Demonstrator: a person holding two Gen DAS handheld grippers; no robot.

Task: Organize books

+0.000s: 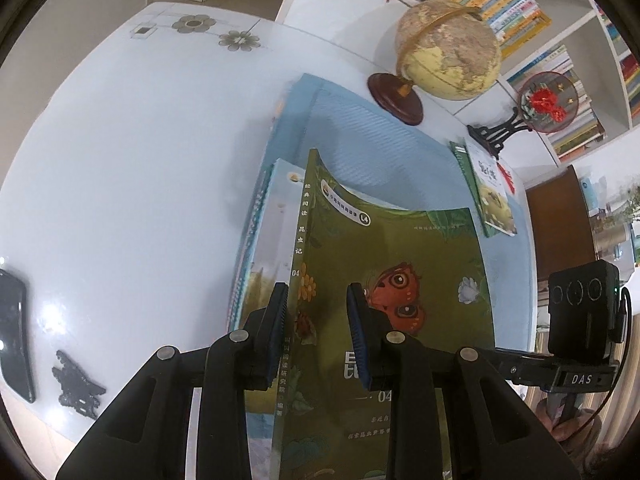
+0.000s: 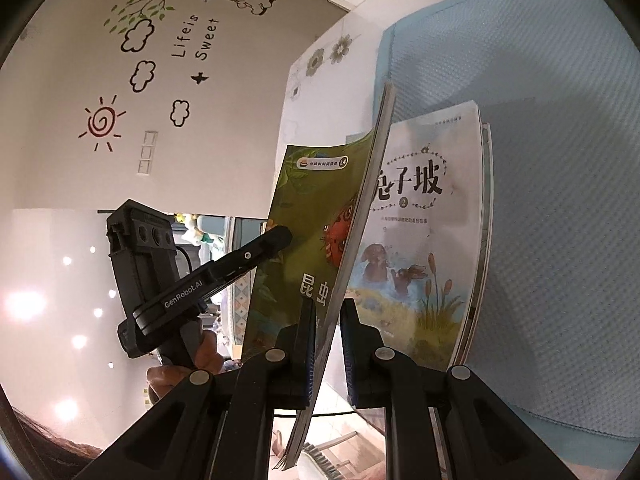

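The green book (image 1: 400,272) stands lifted at the centre of the left wrist view, held between both claws; its long axis runs from the lower centre of the frame up toward the middle, spine along the left edge with a column of printed characters. The left gripper (image 1: 318,332) straddles the spine edge; one pad lies against the spine side, the other sits on the cover with a visible gap, so a firm clamp cannot be confirmed. The right gripper (image 2: 326,344) takes the opposite, page edge; in the right wrist view the book runs edge-on from lower centre to upper centre, leaning right, and the jaws look closed onto the fanned pages.

Beneath it, right of centre in the right wrist view, a white book (image 2: 424,232) with a pond illustration lies flat on a blue mat (image 2: 552,160); judged, this is where the green book will be stacked, so the coming move turns on lowering it flat and square to the white cover.

Materials: the green cover is glossy, thin and flexible, bowing visibly at its top edge; the mat is a ribbed, soft weave; the table (image 1: 140,160) is glossy white. A globe (image 1: 448,48) on a dark wooden base stands in the upper right of the left view, clear of the books.
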